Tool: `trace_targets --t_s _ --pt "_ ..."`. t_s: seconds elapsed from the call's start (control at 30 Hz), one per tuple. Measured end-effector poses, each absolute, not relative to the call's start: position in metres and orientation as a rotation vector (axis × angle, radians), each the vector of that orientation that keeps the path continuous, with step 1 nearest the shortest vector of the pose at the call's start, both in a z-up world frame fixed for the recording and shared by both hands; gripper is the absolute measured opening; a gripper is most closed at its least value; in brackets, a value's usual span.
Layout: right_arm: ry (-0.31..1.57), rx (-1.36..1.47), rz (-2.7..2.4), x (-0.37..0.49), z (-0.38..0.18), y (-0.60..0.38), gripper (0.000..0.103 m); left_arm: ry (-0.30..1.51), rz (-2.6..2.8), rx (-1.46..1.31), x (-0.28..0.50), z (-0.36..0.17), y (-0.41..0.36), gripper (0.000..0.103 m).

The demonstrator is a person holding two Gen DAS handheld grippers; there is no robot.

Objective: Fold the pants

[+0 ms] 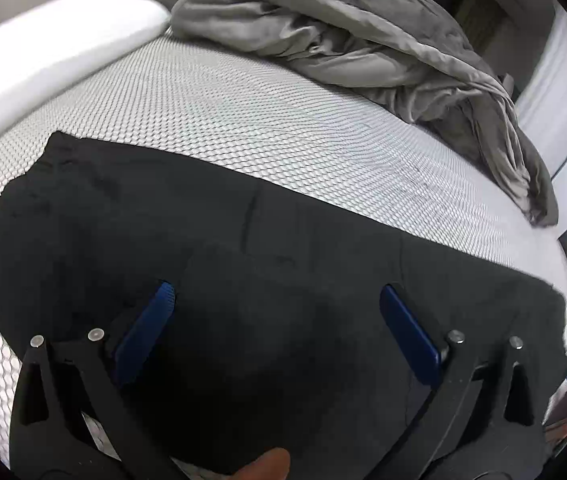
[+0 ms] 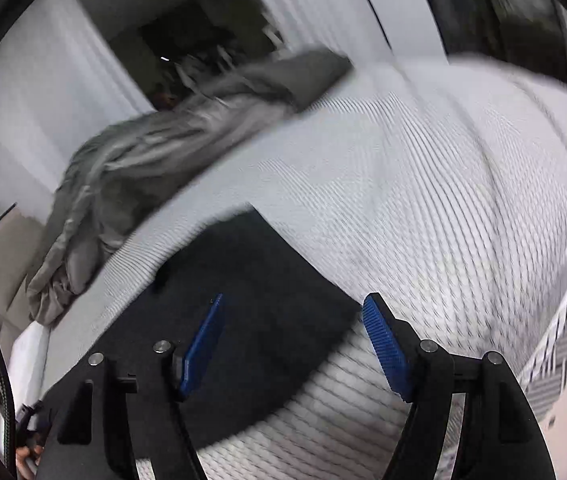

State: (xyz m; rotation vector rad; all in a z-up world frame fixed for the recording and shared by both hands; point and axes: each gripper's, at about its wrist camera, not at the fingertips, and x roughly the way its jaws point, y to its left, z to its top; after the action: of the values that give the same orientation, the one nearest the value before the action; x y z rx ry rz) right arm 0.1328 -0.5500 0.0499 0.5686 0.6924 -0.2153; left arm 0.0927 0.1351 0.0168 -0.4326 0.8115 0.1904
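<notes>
Hovering over black pants (image 1: 243,280), left gripper (image 1: 277,306) spread wide, nothing between pads. Right gripper (image 2: 293,316) also parted, empty; pants' edge lower left of it. Patterned mattress (image 1: 223,112) beyond; grey blanket (image 1: 363,40) upper right.

A crumpled grey blanket (image 1: 383,52) is heaped on the honeycomb-patterned mattress (image 1: 223,108); a white pillow (image 1: 43,52) is set beside it.
</notes>
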Motion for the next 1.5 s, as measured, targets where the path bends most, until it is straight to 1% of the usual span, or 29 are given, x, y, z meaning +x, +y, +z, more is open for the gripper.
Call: trace_targets --t_s 0.07,0.13,0.17,0.2,0.23,0.27,0.37,0.43,0.47,0.5,0.53,0.6,0.67,0.7,0.83,0.97,1.0,1.1,1.13,1.2,1.27,1.4,1.5 --pt "0.750 0.681 -0.150 0.142 0.027 -0.564 0.072 0.830 0.105 -0.451 0.093 0.017 0.118 0.102" --pt "0.785 0.773 -0.096 0.154 0.007 -0.568 0.067 0.827 0.067 -0.449 0.093 0.019 0.104 0.102" --pt "0.783 0.799 -0.075 0.160 0.003 -0.567 0.057 0.828 0.059 -0.432 0.094 0.020 0.098 0.102" --pt "0.773 0.803 -0.074 0.167 0.002 -0.566 0.035 0.839 0.060 -0.404 0.096 0.019 0.093 0.102" --pt "0.770 0.803 -0.077 0.174 0.001 -0.564 0.025 0.850 0.070 -0.391 0.098 0.017 0.089 0.102" --pt "0.759 0.801 -0.079 0.179 0.002 -0.562 0.019 0.864 0.087 -0.387 0.100 0.013 0.089 0.102" --pt "0.682 0.706 -0.134 0.184 0.028 -0.566 0.016 0.910 0.101 -0.407 0.102 0.001 0.090 0.102" --pt "0.680 0.654 -0.213 0.183 0.033 -0.574 0.022 0.913 0.092 -0.391 0.104 -0.001 0.092 0.102" --pt "0.691 0.647 -0.247 0.185 0.031 -0.576 0.028 0.912 0.094 -0.381 0.102 -0.001 0.090 0.102" --pt "0.736 0.632 -0.271 0.188 0.025 -0.580 0.031 0.911 0.095 -0.376 0.102 -0.001 0.091 0.102" --pt "0.752 0.638 -0.275 0.188 0.022 -0.581 0.031 0.911 0.095 -0.374 0.101 -0.001 0.091 0.102" --pt "0.758 0.684 -0.254 0.183 0.016 -0.587 0.035 0.900 0.108 -0.374 0.101 0.003 0.090 0.102" --pt "0.771 0.698 -0.192 0.178 0.017 -0.585 0.036 0.881 0.092 -0.366 0.099 0.010 0.088 0.102" --pt "0.773 0.700 -0.170 0.176 0.017 -0.583 0.039 0.868 0.079 -0.361 0.097 0.013 0.086 0.102" --pt "0.770 0.688 -0.192 0.167 0.016 -0.580 0.040 0.836 0.034 -0.339 0.092 0.025 0.070 0.102" --pt "0.686 0.643 -0.229 0.146 0.040 -0.576 0.041 0.810 -0.027 -0.289 0.084 0.036 0.040 0.102" --pt "0.660 0.612 -0.227 0.143 0.050 -0.569 0.044 0.800 -0.051 -0.263 0.080 0.040 0.027 0.102" --pt "0.632 0.501 -0.099 0.134 0.077 -0.533 0.047 0.801 -0.120 -0.208 0.079 0.045 -0.015 0.102" --pt "0.637 0.466 -0.069 0.138 0.081 -0.519 0.050 0.808 -0.141 -0.194 0.080 0.044 -0.029 0.102" --pt "0.667 0.355 0.024 0.150 0.083 -0.474 0.080 0.827 -0.183 -0.161 0.082 0.039 -0.062 0.102" --pt "0.709 0.272 0.089 0.163 0.077 -0.433 0.092 0.862 -0.204 -0.121 0.084 0.030 -0.094 0.102" --pt "0.840 0.052 0.218 0.189 0.042 -0.338 0.094 0.902 -0.237 -0.041 0.085 0.015 -0.141 0.102" --pt "0.899 -0.080 0.278 0.188 0.011 -0.291 0.094 0.950 -0.250 0.031 0.086 0.001 -0.162 0.102"
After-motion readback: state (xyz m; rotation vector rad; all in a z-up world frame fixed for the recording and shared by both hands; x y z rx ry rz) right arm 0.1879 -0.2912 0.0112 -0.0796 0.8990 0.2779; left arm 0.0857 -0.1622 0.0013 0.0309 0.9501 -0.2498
